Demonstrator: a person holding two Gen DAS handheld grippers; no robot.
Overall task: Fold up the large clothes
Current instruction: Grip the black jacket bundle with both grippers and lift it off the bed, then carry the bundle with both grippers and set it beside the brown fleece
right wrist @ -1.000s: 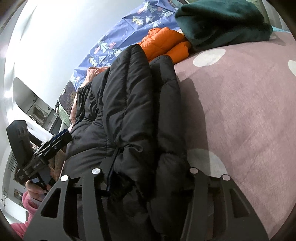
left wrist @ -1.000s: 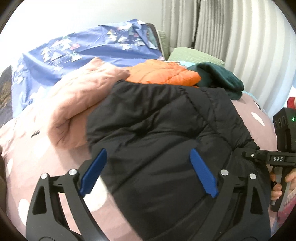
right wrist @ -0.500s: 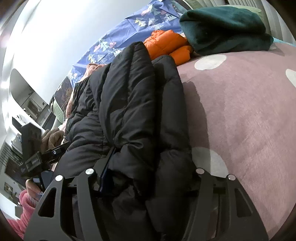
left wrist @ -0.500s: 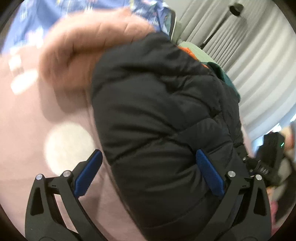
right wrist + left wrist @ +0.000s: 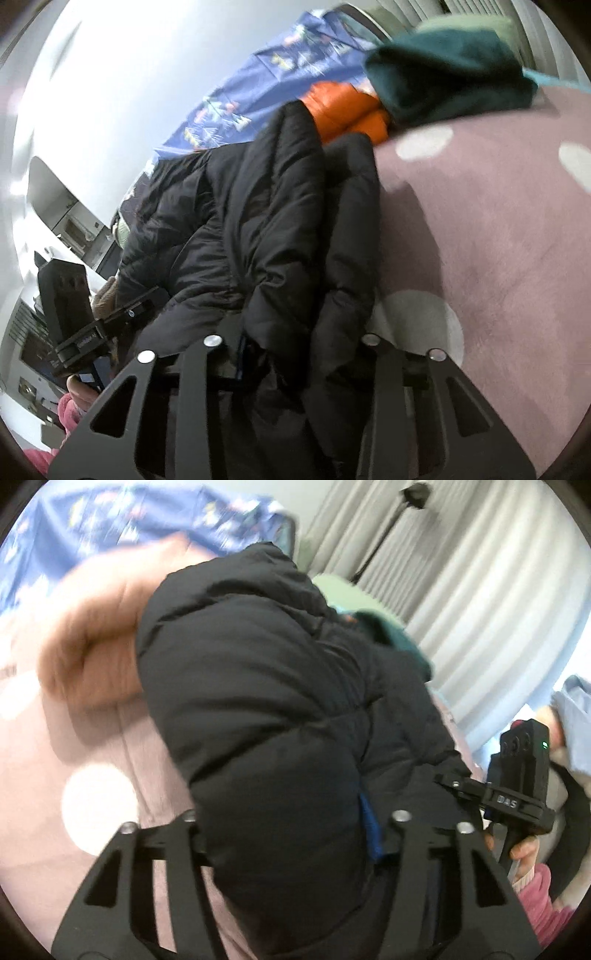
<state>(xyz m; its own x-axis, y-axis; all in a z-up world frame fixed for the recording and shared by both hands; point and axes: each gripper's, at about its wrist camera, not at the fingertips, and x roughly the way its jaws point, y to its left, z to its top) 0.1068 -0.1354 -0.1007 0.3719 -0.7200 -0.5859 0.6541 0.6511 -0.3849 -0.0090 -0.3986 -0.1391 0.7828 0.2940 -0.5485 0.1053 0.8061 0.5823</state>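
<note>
Your left hand-held gripper (image 5: 284, 834) is clamped on a thick fold of the black puffer jacket (image 5: 258, 701), which fills the centre of the left wrist view and lies on the pink dotted bed cover (image 5: 92, 775), with a peach garment (image 5: 92, 657) blurred at its upper left. Your right hand-held gripper (image 5: 295, 354) is likewise closed on a bunched edge of the jacket at lower centre of its view, where an orange jacket (image 5: 343, 107) and a dark green garment (image 5: 450, 74) sit beyond it at the upper right.

Peach garment (image 5: 92, 657) motion-blurred, left gripper (image 5: 288, 834) jaws buried in black jacket (image 5: 258, 701)
</note>
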